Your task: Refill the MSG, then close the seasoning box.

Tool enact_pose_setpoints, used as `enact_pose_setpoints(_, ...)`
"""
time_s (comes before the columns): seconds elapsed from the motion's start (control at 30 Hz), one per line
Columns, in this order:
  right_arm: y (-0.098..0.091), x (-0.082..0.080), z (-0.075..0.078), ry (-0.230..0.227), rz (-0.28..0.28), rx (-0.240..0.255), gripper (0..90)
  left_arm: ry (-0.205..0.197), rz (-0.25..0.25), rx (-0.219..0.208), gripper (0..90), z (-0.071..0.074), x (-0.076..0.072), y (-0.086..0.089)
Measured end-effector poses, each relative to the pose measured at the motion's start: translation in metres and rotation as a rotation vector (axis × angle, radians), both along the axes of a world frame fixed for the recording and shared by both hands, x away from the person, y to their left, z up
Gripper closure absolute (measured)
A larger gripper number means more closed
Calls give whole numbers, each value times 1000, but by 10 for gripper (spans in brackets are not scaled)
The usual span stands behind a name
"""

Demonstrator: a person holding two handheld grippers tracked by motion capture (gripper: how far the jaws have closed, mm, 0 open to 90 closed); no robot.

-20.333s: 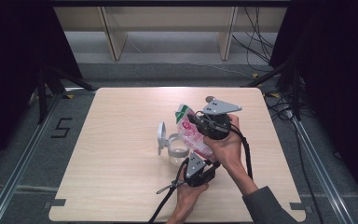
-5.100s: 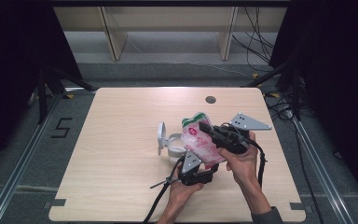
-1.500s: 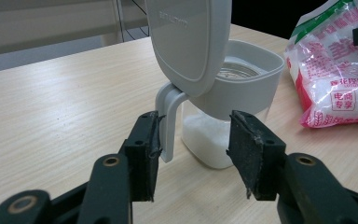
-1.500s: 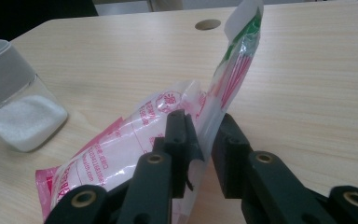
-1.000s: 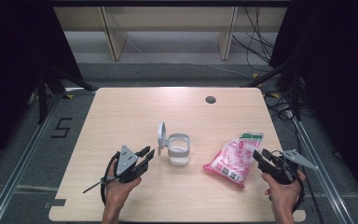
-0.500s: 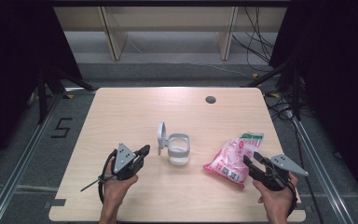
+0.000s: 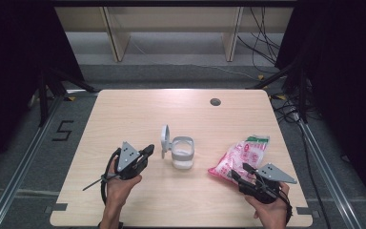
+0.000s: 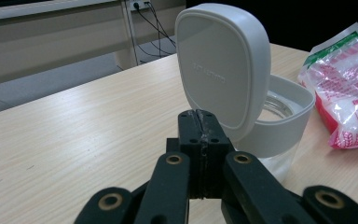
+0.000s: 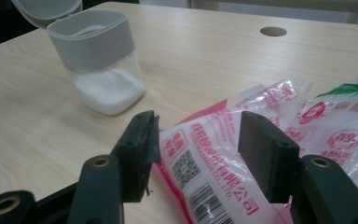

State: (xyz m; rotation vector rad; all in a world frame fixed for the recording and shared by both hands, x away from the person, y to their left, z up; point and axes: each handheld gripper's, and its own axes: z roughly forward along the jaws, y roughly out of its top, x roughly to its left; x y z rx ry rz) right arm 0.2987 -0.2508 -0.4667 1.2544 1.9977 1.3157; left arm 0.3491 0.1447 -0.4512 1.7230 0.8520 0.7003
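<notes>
One pale wood bench, hole far right, dark floor around. Jar mid-bench, lid up; bag near right. Left hand-held gripper jaws together, empty; right hand-held gripper just opening, bag between, unpressed. Far half open.

Mid-table blocked, far half open.
Container with upright lid stands centre; pink bag lies just right of it, narrow bare gap between. Far half of table bare except cable hole.
</notes>
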Motion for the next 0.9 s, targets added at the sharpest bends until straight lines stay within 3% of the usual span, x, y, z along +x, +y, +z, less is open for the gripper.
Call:
enact_pose_setpoints(0.07, -1, 0, -2, -12, 27, -3, 459, 2, -3, 0, 892, 1, 1, -1)
enact_pose_setpoints(0.13, 2, -5, -1, 18, 6, 15, 456, 0, -8, -2, 892, 2, 3, -1)
enact_pose_setpoints(0.17, 0, -3, -2, -6, 28, -6, 456, 1, -11, -7, 892, 2, 5, -2)
enact_pose_setpoints(0.2, 2, -6, -2, 10, 8, 5, 456, 3, -10, -6, 892, 2, 5, -2)
enact_pose_setpoints(0.27, 0, -6, -3, -5, 32, -3, 456, 3, -8, 0, 892, 3, 6, -3)
enact_pose_setpoints(0.3, 3, -9, -2, 21, 15, 14, 456, 3, -9, 0, 892, 3, 7, -3)
enact_pose_setpoints(0.33, 2, -9, -2, 23, 25, -6, 456, 5, -5, -4, 892, 4, 7, -3)
enact_pose_setpoints(0.37, 2, -8, -4, -1, 30, -18, 455, 5, -3, -3, 892, 4, 8, -2)
enact_pose_setpoints(0.4, 2, -7, -4, -2, 46, 2, 455, 3, 1, -1, 892, 4, 8, -2)
enact_pose_setpoints(0.5, 3, -8, -4, -2, 50, -17, 455, 7, 5, 3, 892, 4, 9, 0)
enact_pose_setpoints(0.63, 7, -9, -3, 30, 52, -4, 453, 8, 11, 7, 892, 3, 10, 0)
enact_pose_setpoints(0.73, 6, -5, -6, 3, 76, -13, 453, 20, 11, 13, 892, 3, 11, -3)
enact_pose_setpoints(0.9, 9, -7, -5, 17, 61, -15, 452, 19, 7, 12, 891, 3, 14, -3)
